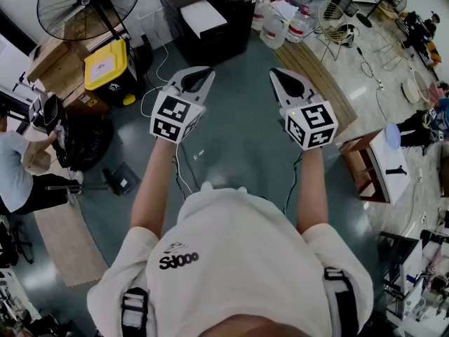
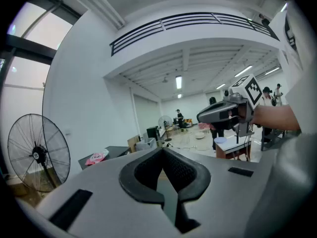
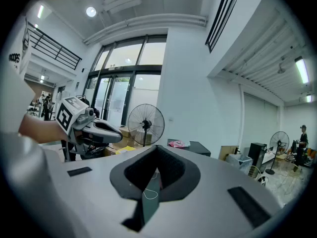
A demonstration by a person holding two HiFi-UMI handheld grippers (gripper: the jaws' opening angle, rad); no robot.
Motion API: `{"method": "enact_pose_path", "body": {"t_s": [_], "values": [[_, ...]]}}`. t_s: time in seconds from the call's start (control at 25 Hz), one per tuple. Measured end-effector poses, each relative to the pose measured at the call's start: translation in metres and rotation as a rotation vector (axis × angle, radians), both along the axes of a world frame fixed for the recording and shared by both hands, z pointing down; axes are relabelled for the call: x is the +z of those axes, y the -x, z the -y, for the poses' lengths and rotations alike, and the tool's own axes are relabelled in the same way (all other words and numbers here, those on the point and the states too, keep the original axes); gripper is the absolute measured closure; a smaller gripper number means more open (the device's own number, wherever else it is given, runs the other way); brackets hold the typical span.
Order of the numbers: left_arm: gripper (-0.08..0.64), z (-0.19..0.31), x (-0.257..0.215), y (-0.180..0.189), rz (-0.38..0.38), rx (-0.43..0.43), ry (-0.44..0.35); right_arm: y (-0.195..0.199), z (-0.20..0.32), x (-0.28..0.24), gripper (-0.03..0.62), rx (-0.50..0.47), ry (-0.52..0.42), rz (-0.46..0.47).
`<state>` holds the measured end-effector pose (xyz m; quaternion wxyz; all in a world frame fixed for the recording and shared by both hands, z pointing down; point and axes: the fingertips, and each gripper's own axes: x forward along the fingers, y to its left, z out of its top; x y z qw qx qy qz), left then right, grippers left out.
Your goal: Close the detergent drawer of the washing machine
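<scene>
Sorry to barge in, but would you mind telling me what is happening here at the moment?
A person stands on a workshop floor holding the left claw and right claw out in front, roughly level. Both are shut and hold nothing. They point toward a black cabinet; a standing fan is to its left. No washing machine or detergent drawer is in view.

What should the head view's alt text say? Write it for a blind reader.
Seen from above, a person in a white T-shirt holds a grey left gripper and a grey right gripper forward, both shut and empty, over a grey-green floor. Ahead stand a black cabinet, a black pedestal fan and a yellow bin.
</scene>
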<state>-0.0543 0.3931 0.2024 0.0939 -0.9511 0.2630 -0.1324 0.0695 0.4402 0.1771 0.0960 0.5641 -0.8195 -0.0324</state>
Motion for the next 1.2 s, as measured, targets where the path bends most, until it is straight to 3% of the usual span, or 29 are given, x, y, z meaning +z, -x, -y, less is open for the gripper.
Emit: {"method": "enact_pose_path", "body": {"t_s": [0.4, 0.64, 0.88, 1.2], "values": [[0.543, 0.001, 0.001, -0.028, 0.018, -0.02, -0.009, -0.029, -0.001, 0.007, 0.594, -0.048, -0.009, 0.012], [0.543, -0.005, 0.013, -0.042, 0.009, -0.069, 0.009, -0.048, -0.006, 0.007, 0.594, -0.135, -0.005, 0.136], [0.543, -0.005, 0.028, -0.059, 0.023, -0.072, 0.026, -0.068, 0.0, 0.017, 0.594, -0.149, -0.01, 0.113], [0.543, 0.058, 0.037, -0.074, 0.049, -0.06, 0.015, -0.083, 0.054, 0.032, 0.594, -0.145, 0.045, 0.098]]}}
